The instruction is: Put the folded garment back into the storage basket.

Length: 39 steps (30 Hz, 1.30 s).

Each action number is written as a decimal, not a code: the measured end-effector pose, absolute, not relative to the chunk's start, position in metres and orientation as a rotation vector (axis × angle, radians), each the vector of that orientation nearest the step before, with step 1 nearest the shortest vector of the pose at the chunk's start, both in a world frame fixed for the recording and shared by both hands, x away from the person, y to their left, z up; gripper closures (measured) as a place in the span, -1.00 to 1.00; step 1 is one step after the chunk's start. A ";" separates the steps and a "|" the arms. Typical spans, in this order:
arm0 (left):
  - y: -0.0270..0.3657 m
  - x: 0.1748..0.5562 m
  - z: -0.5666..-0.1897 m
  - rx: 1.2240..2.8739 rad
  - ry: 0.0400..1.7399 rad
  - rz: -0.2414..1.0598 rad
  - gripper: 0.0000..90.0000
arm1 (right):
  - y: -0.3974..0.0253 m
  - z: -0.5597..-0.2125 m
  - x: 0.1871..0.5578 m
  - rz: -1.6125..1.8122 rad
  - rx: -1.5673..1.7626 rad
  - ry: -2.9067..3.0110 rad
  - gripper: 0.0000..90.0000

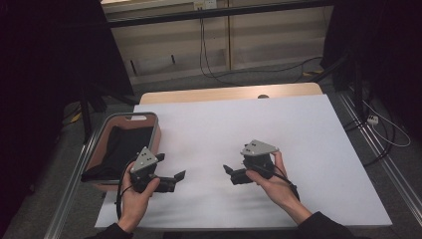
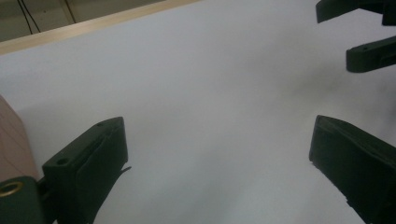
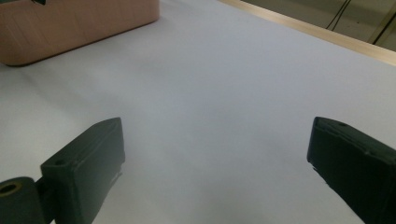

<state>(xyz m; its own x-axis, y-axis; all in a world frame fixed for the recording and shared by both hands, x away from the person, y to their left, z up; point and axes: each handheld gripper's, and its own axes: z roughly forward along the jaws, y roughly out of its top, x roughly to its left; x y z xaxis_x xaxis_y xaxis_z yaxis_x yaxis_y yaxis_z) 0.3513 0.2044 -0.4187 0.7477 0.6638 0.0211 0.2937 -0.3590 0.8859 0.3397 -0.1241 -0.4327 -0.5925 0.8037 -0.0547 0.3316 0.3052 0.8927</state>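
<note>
On the white table top (image 1: 234, 129), two grippers are held low over the near half of the surface, one in each of a person's hands. The left gripper (image 1: 178, 175) is gripped by the left hand (image 1: 135, 194) near the table's left edge, with its jaws pointed toward the middle; in the left gripper view its jaws are seen spread wide apart, with nothing between them but bare white surface. The right gripper (image 1: 227, 170) is gripped by the right hand (image 1: 273, 185) nearer the centre, and its jaws are turned toward the left gripper; they too are seen wide apart and empty in the right gripper view. The two sets of jaws face each other across a stretch of bare table and are not touching. A grey three-cornered plate (image 1: 259, 148) is carried on top of the right gripper. A pinkish-brown tray (image 1: 152, 142) with a grey rim is set at the left edge of the table, just beside the left gripper, and a dark cloth (image 1: 122, 147) is laid inside it. A wooden strip (image 1: 229, 93) is seen along the table's far edge, and cables (image 1: 209, 69) are trailed across the floor beyond.
</note>
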 end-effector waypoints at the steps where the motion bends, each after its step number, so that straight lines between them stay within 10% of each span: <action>1: 0.204 0.351 -0.419 1.952 0.727 0.469 -0.90 | -0.128 -0.433 0.338 1.240 1.011 2.072 -0.93; 39: 0.222 0.339 -0.433 1.898 0.781 0.500 -0.90 | -0.236 -0.449 0.276 1.147 1.223 1.878 -0.94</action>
